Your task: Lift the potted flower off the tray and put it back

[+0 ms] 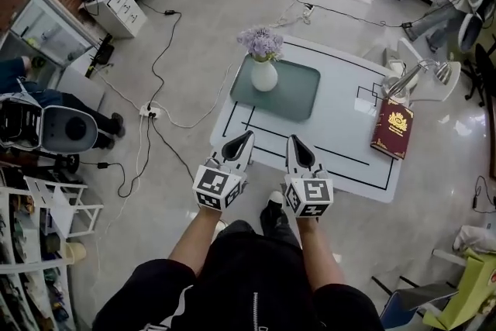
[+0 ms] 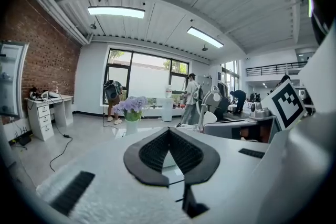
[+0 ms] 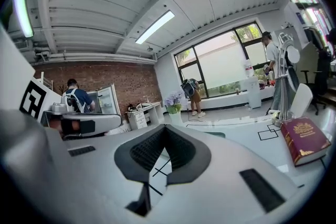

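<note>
Potted flower (image 1: 263, 62) is standing on tray's (image 1: 298, 93) far-left corner; left gripper (image 1: 243, 140) and right gripper (image 1: 294, 142) are hovering over table's (image 1: 341, 128) near edge, jaws closed, holding nothing.

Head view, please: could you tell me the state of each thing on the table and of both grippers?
potted flower: upright, standing on the tray, not touched by either gripper.
tray: lying flat on the table.
red book: closed, lying flat on the table.
left gripper: fingers shut, nothing held.
right gripper: fingers shut, nothing held.
</note>
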{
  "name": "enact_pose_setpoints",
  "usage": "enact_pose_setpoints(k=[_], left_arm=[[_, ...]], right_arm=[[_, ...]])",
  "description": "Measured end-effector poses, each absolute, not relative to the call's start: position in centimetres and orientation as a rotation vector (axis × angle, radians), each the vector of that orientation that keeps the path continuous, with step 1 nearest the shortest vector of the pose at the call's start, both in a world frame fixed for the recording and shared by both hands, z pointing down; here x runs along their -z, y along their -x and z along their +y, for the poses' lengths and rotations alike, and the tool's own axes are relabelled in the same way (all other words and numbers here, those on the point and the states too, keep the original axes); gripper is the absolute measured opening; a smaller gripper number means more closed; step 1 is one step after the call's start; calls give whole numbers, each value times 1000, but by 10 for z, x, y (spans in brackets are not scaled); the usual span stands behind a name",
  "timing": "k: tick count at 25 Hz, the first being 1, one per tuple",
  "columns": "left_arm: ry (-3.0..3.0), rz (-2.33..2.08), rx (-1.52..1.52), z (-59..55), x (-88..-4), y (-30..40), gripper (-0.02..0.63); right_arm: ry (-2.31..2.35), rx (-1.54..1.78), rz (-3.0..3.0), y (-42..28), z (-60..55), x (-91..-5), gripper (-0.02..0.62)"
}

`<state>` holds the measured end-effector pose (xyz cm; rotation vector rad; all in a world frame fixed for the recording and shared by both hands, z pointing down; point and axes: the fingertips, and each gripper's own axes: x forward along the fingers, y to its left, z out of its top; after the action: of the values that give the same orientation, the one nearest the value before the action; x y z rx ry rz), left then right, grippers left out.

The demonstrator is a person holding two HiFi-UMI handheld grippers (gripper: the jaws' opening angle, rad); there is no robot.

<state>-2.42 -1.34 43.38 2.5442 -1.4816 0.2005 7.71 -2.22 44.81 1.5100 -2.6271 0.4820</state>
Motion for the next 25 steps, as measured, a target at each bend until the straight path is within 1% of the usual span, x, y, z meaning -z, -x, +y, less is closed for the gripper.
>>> enact_pose_setpoints(k=[11, 18, 19, 20, 22, 25], left_arm=[[-2513, -1553, -224, -105, -471, 34, 6], [-2568, -1544, -192, -151, -485, 46, 8], [-2581, -1545, -187, -158, -487, 48, 22], [-2590, -1543, -181, -164, -489, 51, 55], [-2602, -1528, -170, -176, -496, 55, 172], [-2624, -1510, -139, -196, -504, 62, 265]], right_arm=[[-1429, -500, -2605, -82, -86, -476, 8], [-1403, -488, -2552, -74, -99, -483, 8], [-1399, -484, -2545, -71, -100, -483, 8], [-1397, -482, -2537, -68, -101, -484, 8], [-1390, -477, -2513, -64, -100, -486, 8], [-1379, -478, -2477, -57, -100, -490, 8]])
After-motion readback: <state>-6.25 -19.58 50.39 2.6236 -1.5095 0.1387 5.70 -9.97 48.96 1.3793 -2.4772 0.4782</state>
